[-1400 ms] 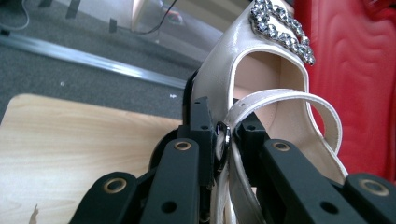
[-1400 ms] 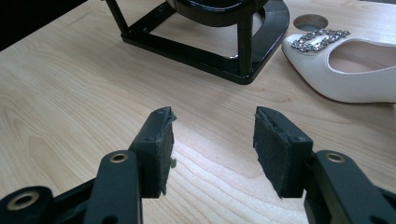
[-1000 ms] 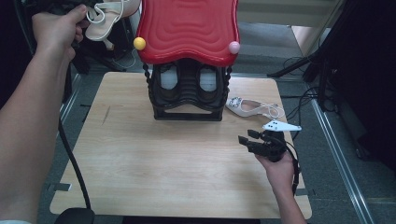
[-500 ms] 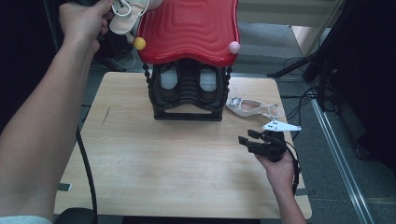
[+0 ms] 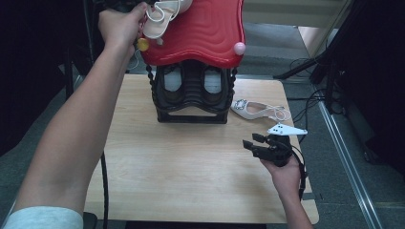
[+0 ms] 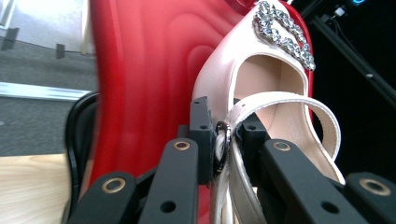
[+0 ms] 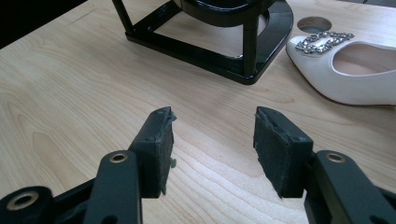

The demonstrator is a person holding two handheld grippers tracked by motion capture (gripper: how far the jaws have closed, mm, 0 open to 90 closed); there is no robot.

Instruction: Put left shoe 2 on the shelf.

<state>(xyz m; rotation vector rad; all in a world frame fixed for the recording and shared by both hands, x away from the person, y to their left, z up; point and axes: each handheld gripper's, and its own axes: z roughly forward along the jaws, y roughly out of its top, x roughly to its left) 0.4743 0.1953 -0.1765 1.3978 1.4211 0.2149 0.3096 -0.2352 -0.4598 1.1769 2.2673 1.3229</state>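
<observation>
Two cream heeled shoes, each with a rhinestone buckle on the toe. One shoe [image 6: 261, 93] is up over the glossy, ripple-moulded red roof [image 5: 205, 28] of the black rack [image 5: 191, 93]; the left gripper [image 6: 223, 140] has its jaws clamped on its thin strap at the metal ring. The second shoe [image 5: 255, 109] lies on the wooden table [image 5: 191, 162], just right of the rack. Two dark shoes sit in the rack's shelf. One yellow knob [image 5: 142, 44], one pink knob [image 5: 239, 47] on the roof's front edge. The right gripper [image 7: 212, 140] rests low over the table, foam pads apart, nothing between them.
</observation>
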